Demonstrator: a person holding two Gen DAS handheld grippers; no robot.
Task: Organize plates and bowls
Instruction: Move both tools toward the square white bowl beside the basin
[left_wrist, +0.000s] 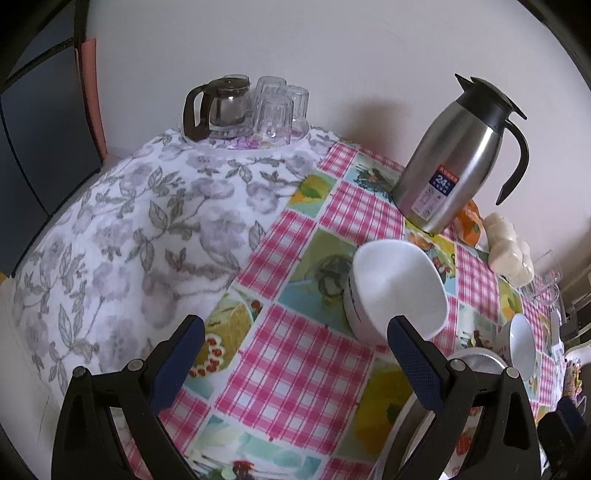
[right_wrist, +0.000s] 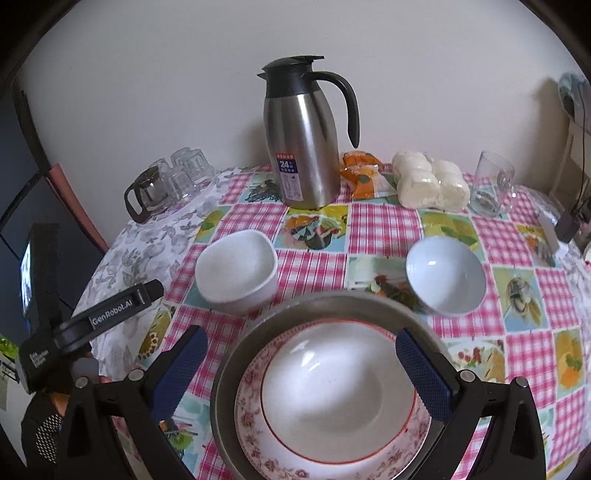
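A squarish white bowl (left_wrist: 399, 288) (right_wrist: 236, 273) stands on the checked tablecloth. My left gripper (left_wrist: 295, 365) is open and empty, and its right finger (left_wrist: 413, 365) overlaps that bowl's near rim in the view. A round white bowl (right_wrist: 445, 277) (left_wrist: 521, 347) stands further right. Nearest me is a stack: a metal basin (right_wrist: 332, 304) holds a floral plate (right_wrist: 251, 417) with a red-rimmed white bowl (right_wrist: 340, 391) on it. My right gripper (right_wrist: 299, 373) hovers open over this stack, holding nothing.
A steel thermos jug (right_wrist: 303, 147) (left_wrist: 454, 155) stands at the back by the wall. Beside it lie an orange packet (right_wrist: 362, 173), wrapped buns (right_wrist: 428, 181) and a glass mug (right_wrist: 491, 184). A glass carafe (left_wrist: 218, 107) and upturned glasses (left_wrist: 273, 110) sit far left.
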